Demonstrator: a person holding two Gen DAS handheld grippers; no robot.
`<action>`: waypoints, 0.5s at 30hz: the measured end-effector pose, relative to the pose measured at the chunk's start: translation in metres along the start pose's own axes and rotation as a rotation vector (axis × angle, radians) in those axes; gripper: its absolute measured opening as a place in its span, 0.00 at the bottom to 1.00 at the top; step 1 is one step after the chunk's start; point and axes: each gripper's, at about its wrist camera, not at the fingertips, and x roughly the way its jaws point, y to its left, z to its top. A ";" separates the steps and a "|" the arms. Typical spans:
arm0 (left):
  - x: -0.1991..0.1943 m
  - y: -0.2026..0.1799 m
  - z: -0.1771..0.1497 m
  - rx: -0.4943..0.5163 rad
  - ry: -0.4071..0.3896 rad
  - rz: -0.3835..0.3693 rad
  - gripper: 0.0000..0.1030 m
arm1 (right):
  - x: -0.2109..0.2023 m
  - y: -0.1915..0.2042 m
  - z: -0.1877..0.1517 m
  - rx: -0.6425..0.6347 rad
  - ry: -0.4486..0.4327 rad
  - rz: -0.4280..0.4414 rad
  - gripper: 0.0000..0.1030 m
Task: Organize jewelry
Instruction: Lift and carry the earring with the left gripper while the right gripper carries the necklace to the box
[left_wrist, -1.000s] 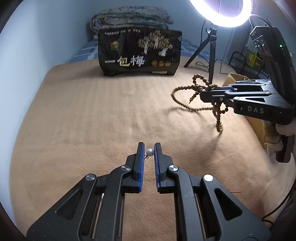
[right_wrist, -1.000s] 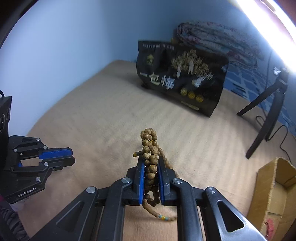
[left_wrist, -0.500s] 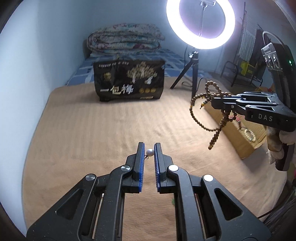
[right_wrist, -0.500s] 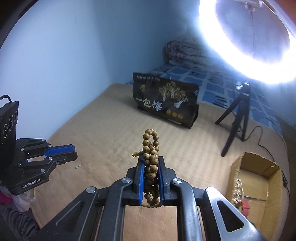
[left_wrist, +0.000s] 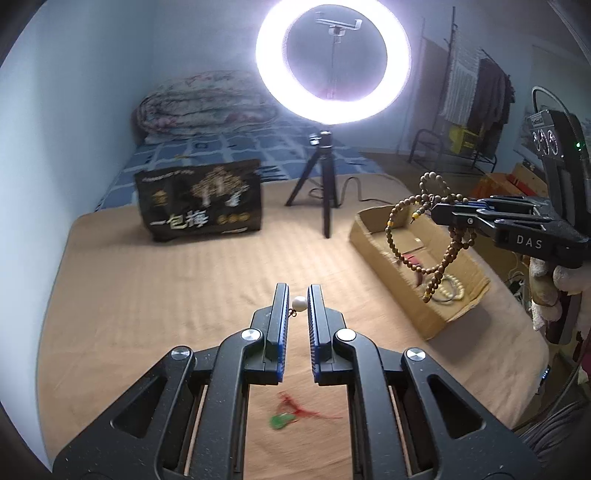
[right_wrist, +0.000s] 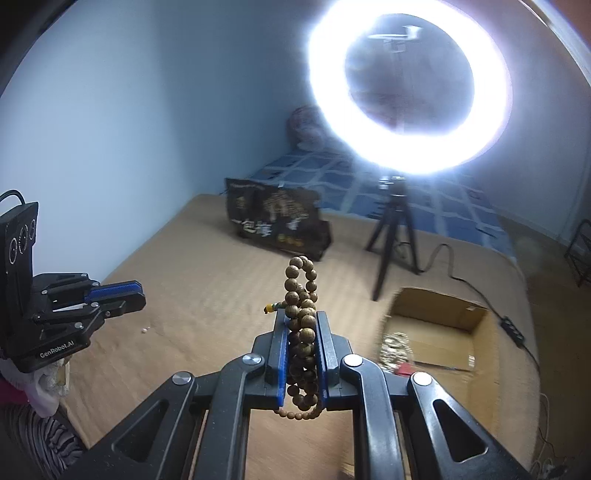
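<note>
Your right gripper (right_wrist: 302, 334), fingers clamped on the wooden bead strand (left_wrist: 443, 236), has risen above the cardboard box (left_wrist: 373, 230) near the bed's right edge, so dropping comes next. Your left gripper (left_wrist: 298, 301) pinches a pearl earring (left_wrist: 299, 303) between narrow fingers.

The left gripper (left_wrist: 298, 301) is held low and pointed toward 12 o'clock, its blue-padded jaws drawn nearly parallel with only a narrow gap between them, in which a small white pearl (left_wrist: 299, 303) is pinched at the tips. The right gripper (right_wrist: 302, 332) is held raised and level, its jaws clamped on a bunched strand of wooden beads (right_wrist: 301, 321). In the left wrist view it is seen at 3 o'clock, pointing toward 9 o'clock, with a light-gloved hand (left_wrist: 550, 284) wrapped around the handle beneath it.
</note>
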 end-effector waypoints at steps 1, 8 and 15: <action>0.001 -0.006 0.002 0.006 -0.002 -0.008 0.08 | -0.005 -0.005 -0.002 0.006 -0.003 -0.010 0.10; 0.016 -0.054 0.013 0.052 0.003 -0.064 0.08 | -0.024 -0.050 -0.017 0.056 -0.004 -0.069 0.10; 0.037 -0.100 0.022 0.080 0.013 -0.114 0.08 | -0.034 -0.090 -0.031 0.090 0.000 -0.125 0.10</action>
